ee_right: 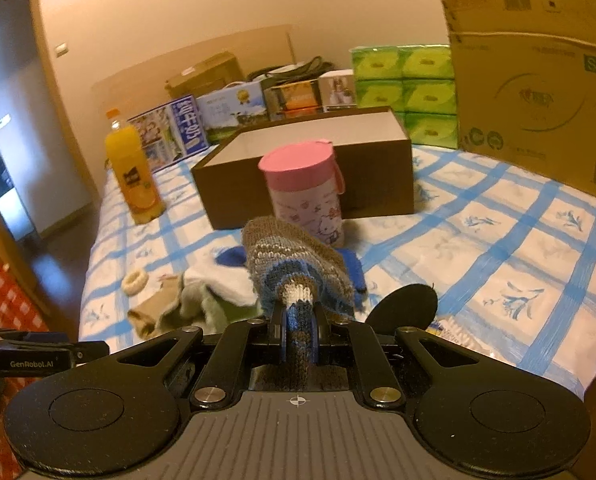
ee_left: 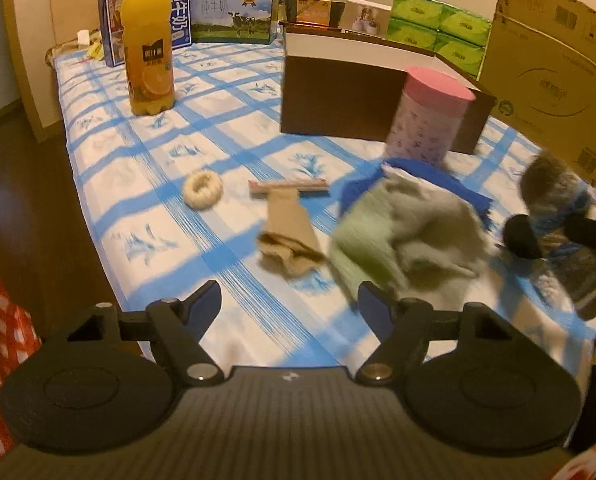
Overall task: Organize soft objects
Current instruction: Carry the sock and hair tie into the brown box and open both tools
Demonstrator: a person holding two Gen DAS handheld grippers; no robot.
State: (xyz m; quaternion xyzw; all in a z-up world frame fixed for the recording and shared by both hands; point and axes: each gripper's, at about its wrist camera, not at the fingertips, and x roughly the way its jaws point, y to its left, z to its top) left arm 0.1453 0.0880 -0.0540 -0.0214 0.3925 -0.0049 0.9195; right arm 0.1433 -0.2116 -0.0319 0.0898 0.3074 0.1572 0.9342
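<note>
tablecloth (ee_left: 234, 128) blue-white check | canister lid (ee_right: 296, 166) pink | cloth (ee_left: 358, 236) maybe green

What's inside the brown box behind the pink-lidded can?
The brown box is open on top; only its bare white inner walls show. Its floor is hidden by the front wall and the pink-lidded can, so the contents can't be told.

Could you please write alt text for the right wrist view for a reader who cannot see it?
The right gripper has its jaws shut on a brown-and-blue knitted sock above a blue-checked bedspread. Beyond stand a pink-lidded canister, an open brown box and an orange juice bottle.
</note>
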